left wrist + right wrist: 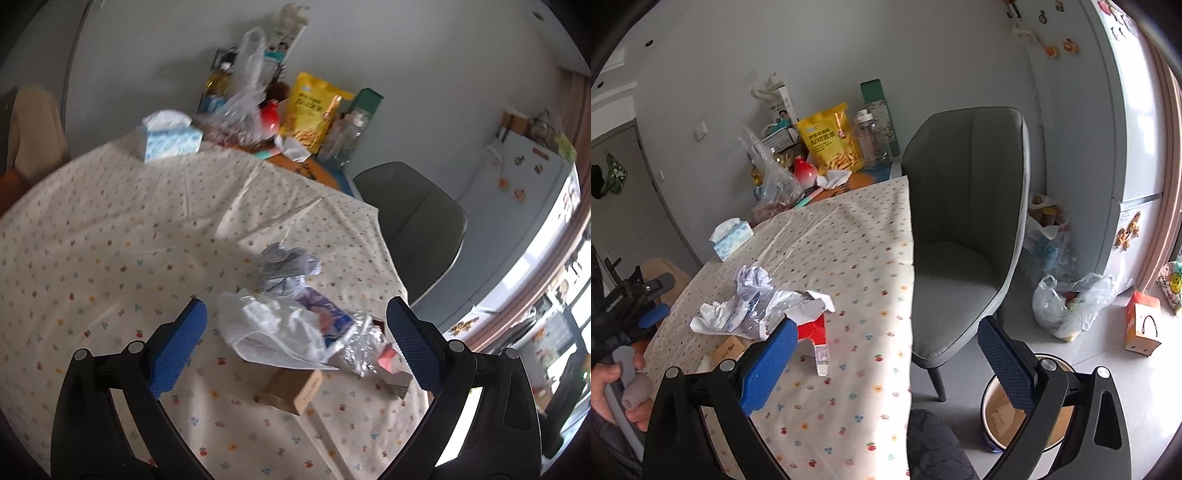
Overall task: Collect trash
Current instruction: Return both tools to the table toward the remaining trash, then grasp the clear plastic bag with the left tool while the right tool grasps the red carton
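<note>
On table (92,229), trash pile (303,332), unclear axis

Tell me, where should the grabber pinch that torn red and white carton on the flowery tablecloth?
Probably pinch the torn red and white carton across its narrow white lower end, which sticks out free toward the table edge. Its ragged top is tucked against the crinkly clear plastic wrap, so come from the chair side with the open right gripper.

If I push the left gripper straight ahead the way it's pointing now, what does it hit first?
Most likely the clear plastic wrapper atop the trash pile: it lies between the open fingers of the left gripper, on the tablecloth. Depth is hard to judge.
</note>
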Demonstrator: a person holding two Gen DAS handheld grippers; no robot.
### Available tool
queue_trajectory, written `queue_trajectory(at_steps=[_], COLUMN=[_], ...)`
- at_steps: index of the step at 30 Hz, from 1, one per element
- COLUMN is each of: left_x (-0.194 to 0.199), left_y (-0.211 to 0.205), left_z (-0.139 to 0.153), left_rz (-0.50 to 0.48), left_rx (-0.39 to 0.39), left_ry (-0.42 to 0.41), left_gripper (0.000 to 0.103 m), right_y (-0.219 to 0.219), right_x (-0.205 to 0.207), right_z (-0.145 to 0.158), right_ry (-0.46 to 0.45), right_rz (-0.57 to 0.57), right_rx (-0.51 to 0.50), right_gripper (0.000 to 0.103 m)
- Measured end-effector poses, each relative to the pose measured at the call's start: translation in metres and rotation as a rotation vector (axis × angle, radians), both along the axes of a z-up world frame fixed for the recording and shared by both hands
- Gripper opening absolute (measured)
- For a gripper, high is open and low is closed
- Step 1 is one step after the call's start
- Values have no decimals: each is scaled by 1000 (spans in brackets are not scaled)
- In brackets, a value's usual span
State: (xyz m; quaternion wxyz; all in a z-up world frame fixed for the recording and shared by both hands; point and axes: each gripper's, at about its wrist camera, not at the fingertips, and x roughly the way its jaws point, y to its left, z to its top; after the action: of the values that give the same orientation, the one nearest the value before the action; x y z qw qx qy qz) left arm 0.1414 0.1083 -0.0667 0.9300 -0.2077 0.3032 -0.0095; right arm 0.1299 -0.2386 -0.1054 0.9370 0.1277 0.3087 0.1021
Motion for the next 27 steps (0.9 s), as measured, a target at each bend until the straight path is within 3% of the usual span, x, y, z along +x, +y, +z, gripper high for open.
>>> queue_trajectory(at_steps=[5, 10, 12, 13, 14, 16, 22, 27], left_x=[24, 44, 52, 54, 55, 49, 23, 9], left_y=[18, 15, 12, 12, 14, 20, 35, 43], left_z=[-16, -31, -37, -40, -41, -37, -5, 9], left_rz=[5, -20, -20, -15, 9, 51, 69, 89], left_rx=[-60, -72, -61, -60, -52, -51, -56, -53], left_ry=[54, 111, 140, 157, 173, 163, 62, 25], left_gripper=[79, 70, 52, 25, 7, 6, 6, 6], right_y=[6, 12, 15, 16, 17, 21, 34, 50], right_x=[7, 15, 20, 21, 22, 25, 32, 39], right_z=[-10, -12, -13, -13, -14, -15, -18, -23], right_ry=[32, 54, 63, 66, 69, 74, 90, 107], right_rz=[15, 25, 35, 38, 42, 52, 86, 121], right_rx=[-6, -12, -14, -15, -18, -23, -27, -27], right_gripper=[96, 95, 94, 93, 93, 93, 91, 88])
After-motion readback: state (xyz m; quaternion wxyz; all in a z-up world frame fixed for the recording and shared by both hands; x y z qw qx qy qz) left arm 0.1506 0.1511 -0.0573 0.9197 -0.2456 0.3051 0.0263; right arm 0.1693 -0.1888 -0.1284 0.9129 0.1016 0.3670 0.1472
